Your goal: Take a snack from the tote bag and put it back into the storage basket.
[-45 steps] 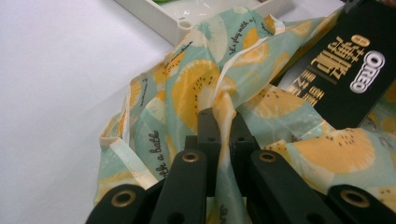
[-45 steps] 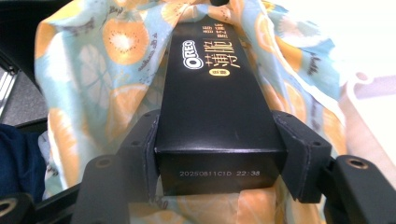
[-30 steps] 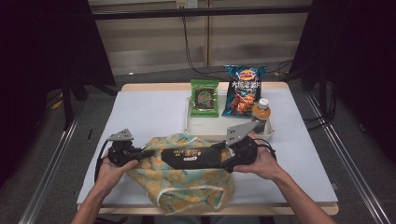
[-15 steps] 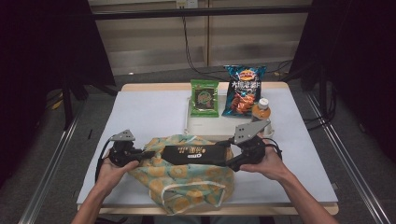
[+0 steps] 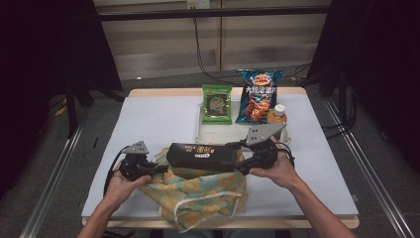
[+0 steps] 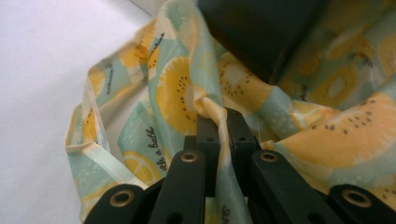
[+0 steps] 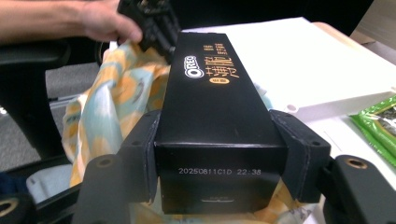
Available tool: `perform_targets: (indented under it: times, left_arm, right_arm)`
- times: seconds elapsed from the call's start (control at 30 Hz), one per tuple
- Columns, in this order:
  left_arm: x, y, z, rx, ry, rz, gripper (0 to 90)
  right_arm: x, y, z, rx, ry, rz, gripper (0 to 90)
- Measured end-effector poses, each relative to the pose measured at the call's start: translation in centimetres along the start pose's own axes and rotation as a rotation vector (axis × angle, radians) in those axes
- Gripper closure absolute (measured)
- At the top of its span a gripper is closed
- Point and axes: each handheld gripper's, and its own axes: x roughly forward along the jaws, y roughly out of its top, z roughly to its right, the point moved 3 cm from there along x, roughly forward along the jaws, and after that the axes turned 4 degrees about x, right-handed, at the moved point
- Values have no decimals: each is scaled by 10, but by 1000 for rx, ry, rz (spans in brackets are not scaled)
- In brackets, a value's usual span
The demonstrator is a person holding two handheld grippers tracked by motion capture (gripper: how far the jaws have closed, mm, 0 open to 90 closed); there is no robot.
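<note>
1. Right gripper is clamped on the box, held level above the bag.
2. Left gripper is pinched together on the bag's rim, holding its mouth up.
3. Packing step, I judge: next, tip the box's far end down into the mouth.
4. Tray beyond the bag looks bare; snacks stand behind it.

Both forearms reach in over the near table edge, one gripper in each hand.

The left hand holds the left gripper low, its jaws nearly together and pinching a fold of the fabric bag. The right hand holds the right gripper roughly level, pointing toward the left one, its jaws spread wide and pressed against the two sides of the black Oreo box.
</note>
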Motion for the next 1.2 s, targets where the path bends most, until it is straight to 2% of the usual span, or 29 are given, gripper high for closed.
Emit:
perform_targets:
  times: [0.03, 0.07, 0.1, 0.23, 0.27, 0.37, 0.47, 0.67, 0.77, 0.87, 0.97, 1.1, 1.2]
  left_arm:
    - [0, -1, 1, 10, -1, -7, 866]
    - [0, -3, 2, 2, -2, -3, 866]
    - [0, -3, 2, 14, 7, -13, 866]
    - [0, -3, 2, 16, 2, -11, 863]
    - [-1, -4, 2, 13, -6, -5, 863]
    - [-5, -6, -1, 10, 4, -3, 859]
    - [-7, -6, -3, 0, 9, 16, 854]
    - [-5, -5, -2, 2, 2, 11, 840]
    - [-4, -5, -1, 2, 7, -2, 829]
    - [-6, -3, 1, 5, 5, 9, 794]
    - [-10, 2, 4, 4, 4, 43, 725]
    - [-11, 8, 9, 20, -4, 68, 689]
    - [-12, 12, 14, 25, -17, 96, 694]
  right_arm:
    - [-1, 2, 0, 3, 5, 13, 388]
    - [-2, 4, 0, 7, 7, 26, 388]
    - [-2, 5, 1, 7, -3, 31, 388]
    - [0, 8, 6, 25, -41, 50, 388]
    - [0, 8, 7, 31, -55, 52, 388]
    - [0, 4, 11, 51, -87, 48, 388]
    - [1, -7, 13, 74, -120, 28, 388]
    - [17, -32, 6, 90, -107, -38, 387]
    - [23, -39, 2, 87, -101, -53, 387]
    - [27, -44, -3, 86, -100, -64, 387]
    - [30, -48, -5, 94, -94, -75, 385]
    - [33, -54, -10, 87, -101, -99, 383]
    - [33, -57, -10, 90, -104, -109, 382]
